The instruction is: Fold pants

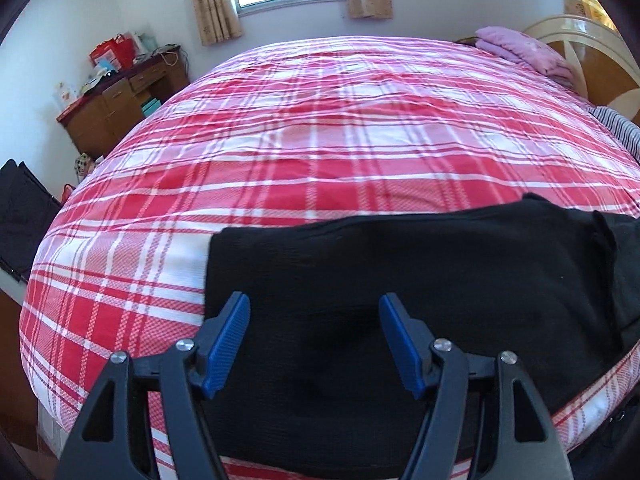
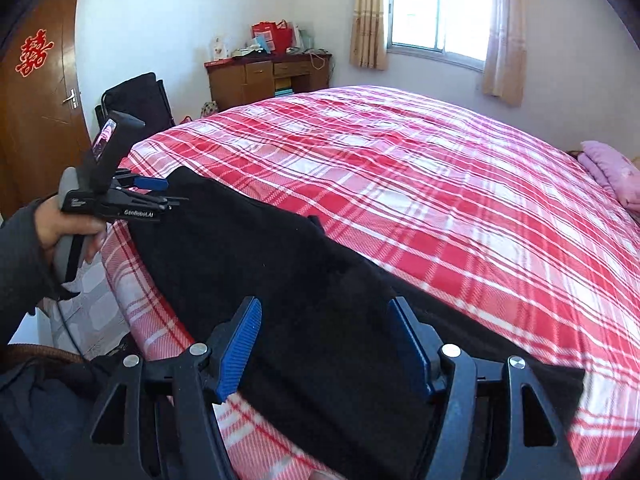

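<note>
Black pants (image 1: 400,300) lie flat along the near edge of the bed, on the red and white plaid cover (image 1: 320,140). They look folded lengthwise into one long strip. My left gripper (image 1: 313,300) hovers over their left end, open, with only cloth below its blue pads. In the right wrist view the pants (image 2: 248,256) run from upper left to lower right. My right gripper (image 2: 324,304) stands open above their right part and pinches nothing. A hand holds the left gripper (image 2: 168,192) at the far end of the strip.
A wooden desk (image 2: 264,76) with red bags stands by the far wall under a curtained window (image 2: 440,12). Folded pink bedding (image 1: 520,52) lies at the headboard. A brown door (image 2: 44,100) and a black chair (image 2: 136,100) are left of the bed. Striped fabric (image 1: 616,128) lies at the right edge.
</note>
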A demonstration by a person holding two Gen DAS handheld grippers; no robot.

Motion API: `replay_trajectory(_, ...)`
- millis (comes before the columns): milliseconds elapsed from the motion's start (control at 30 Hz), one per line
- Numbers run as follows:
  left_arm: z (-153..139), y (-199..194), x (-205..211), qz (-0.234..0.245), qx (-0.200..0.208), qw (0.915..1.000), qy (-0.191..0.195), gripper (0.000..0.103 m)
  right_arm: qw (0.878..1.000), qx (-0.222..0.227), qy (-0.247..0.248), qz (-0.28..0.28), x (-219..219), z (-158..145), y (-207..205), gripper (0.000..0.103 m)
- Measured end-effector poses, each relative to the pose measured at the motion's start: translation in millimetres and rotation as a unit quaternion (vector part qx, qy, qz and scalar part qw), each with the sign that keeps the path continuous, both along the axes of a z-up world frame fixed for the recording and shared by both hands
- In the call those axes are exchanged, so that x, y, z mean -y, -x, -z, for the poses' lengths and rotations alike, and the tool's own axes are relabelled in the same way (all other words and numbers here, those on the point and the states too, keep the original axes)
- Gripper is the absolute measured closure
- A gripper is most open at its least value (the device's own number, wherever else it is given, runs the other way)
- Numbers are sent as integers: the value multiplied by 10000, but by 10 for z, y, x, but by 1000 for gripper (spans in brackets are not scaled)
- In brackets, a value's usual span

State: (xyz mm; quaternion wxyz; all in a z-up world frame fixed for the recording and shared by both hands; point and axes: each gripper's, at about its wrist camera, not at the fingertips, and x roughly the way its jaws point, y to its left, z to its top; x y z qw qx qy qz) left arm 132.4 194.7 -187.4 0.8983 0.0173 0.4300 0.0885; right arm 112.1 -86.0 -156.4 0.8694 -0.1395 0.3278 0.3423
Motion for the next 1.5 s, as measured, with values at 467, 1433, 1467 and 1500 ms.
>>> replay_trajectory(467,11,40,-438,-382,138,9982,434,21,9950,-322,-130,941,965,163,92,36)
replay_trajectory(1433,-214,124,-612,66,243,9727,2309,81,9849,-612,-679,1469,1233,209,-71,36)
replay_trajectory(1467,-263,136,-605,99,289,9701,2407,81,9848,-607,-661,1489,1239,205,-78,36)
replay_trajectory(1500,-340,158,-586,169,376,9649,2592,81,9846,-602,-640,1509,1238,203,-79,36)
